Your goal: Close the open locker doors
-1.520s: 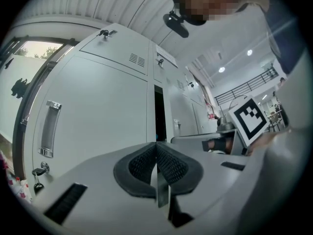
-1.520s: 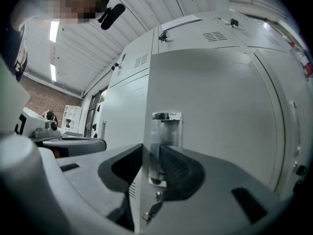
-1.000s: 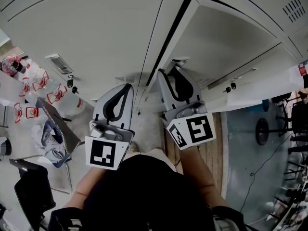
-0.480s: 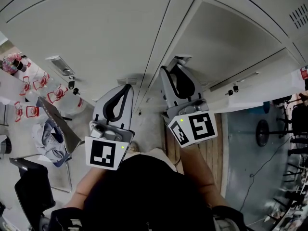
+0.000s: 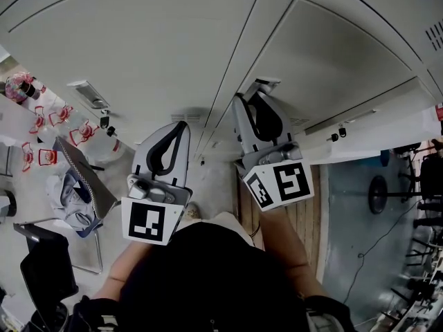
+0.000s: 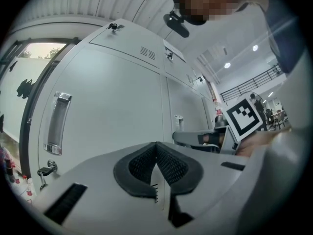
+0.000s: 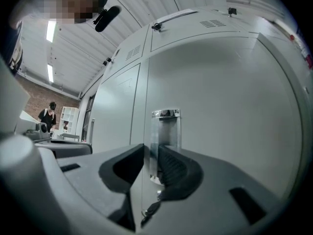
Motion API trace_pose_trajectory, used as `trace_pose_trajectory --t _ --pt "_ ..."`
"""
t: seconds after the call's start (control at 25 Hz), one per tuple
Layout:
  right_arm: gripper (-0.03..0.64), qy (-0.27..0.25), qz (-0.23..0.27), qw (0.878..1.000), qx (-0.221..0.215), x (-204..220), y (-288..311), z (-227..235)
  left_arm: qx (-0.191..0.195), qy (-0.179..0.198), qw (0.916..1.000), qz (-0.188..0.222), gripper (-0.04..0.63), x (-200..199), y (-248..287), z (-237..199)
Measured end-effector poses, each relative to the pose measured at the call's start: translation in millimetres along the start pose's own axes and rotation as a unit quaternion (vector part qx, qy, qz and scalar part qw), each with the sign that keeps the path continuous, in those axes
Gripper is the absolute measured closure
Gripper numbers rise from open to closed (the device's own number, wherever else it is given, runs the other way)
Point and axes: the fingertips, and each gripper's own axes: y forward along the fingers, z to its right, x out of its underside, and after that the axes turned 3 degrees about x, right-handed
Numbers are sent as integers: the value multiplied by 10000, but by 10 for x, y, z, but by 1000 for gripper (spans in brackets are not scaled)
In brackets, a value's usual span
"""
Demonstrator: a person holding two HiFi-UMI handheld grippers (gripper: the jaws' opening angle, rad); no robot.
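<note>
The grey locker door (image 5: 332,54) on the right lies almost flush with the row; only a thin seam shows along its left edge. My right gripper (image 5: 253,97) is at the door's metal handle (image 5: 266,84). In the right gripper view the jaws (image 7: 150,148) are closing and stand slightly apart, with the handle (image 7: 166,126) seen through the gap; a key (image 7: 149,209) hangs below it. I cannot see the pads pressing on it. My left gripper (image 5: 180,125) is shut on nothing, held before the closed left door (image 6: 112,106) and its handle (image 6: 56,121).
A chair with a bag and cloth (image 5: 73,192) stands at the left, beside bottles with red labels (image 5: 41,126). More lockers (image 5: 387,116) continue to the right. A round-based stand (image 5: 377,185) and cables are on the floor at the right.
The dark gap beside the right door has narrowed to a thin seam as the door swung inward. My right gripper followed it forward. The left gripper stayed put.
</note>
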Motion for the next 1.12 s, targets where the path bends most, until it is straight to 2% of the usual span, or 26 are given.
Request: trace_pose_trajectory --t 0.28,0.44,0.64,0.76,0.84,1.12 --pt "524 349 98 9991 -210 6 -1 8 -111 22 9999 -30 594 -10 -41 9" --pt "522 115 -69 9997 -201 47 -43 0 -162 54 9998 -60 594 -13 -102 90" --pt "521 23 90 9999 45 -21 -322 125 -227 176 9996 -44 594 -86 -146 269" --pt "552 -49 187 9995 259 -89 -585 265 -280 209 9994 -3 594 -141 -157 448" --pt "615 -94 207 9990 391 -133 -777 393 -287 228 9993 4 594 -175 -146 607" --pt "615 -474 216 9954 798 -239 -1615 944 -221 306 9993 57 594 -274 5 1384"
